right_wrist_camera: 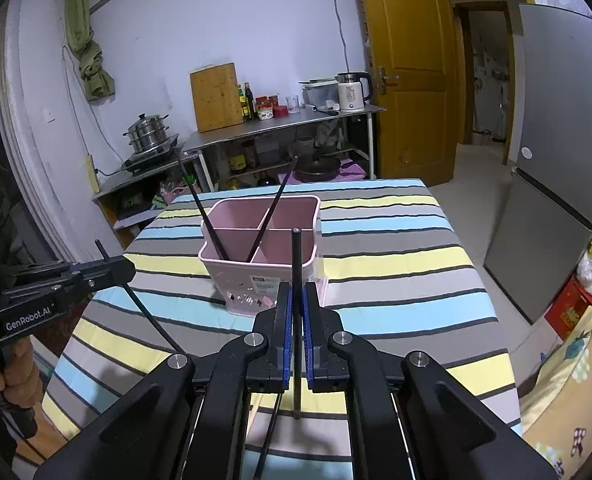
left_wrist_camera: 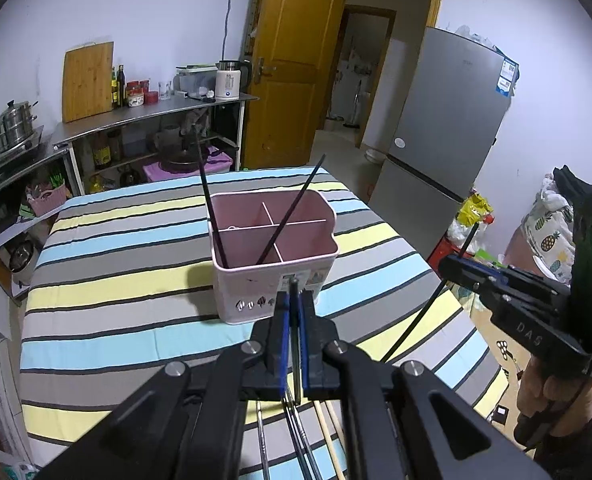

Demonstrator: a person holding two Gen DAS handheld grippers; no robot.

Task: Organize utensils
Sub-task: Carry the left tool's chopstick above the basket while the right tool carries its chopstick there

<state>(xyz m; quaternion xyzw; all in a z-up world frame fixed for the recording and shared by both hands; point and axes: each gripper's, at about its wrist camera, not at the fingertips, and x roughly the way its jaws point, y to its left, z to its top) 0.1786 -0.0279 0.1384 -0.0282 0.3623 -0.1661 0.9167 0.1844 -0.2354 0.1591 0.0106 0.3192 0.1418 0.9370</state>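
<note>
A pink utensil holder (left_wrist_camera: 274, 266) with several compartments stands on the striped table (left_wrist_camera: 108, 300); it also shows in the right wrist view (right_wrist_camera: 262, 256). Two black chopsticks (left_wrist_camera: 212, 208) lean in its near compartments. My left gripper (left_wrist_camera: 295, 300) is shut on a black chopstick (left_wrist_camera: 295, 344), just short of the holder's near wall. My right gripper (right_wrist_camera: 297, 292) is shut on another black chopstick (right_wrist_camera: 296, 272), held upright in front of the holder. In the left wrist view the right gripper (left_wrist_camera: 462, 270) is off to the right, its chopstick (left_wrist_camera: 424, 316) slanting down.
More utensils, wooden chopsticks (left_wrist_camera: 328, 440) and metal ones (left_wrist_camera: 261, 444), lie on the table under my left gripper. A fridge (left_wrist_camera: 440, 128) stands to the right, a steel shelf unit (left_wrist_camera: 152, 116) with kitchenware behind the table.
</note>
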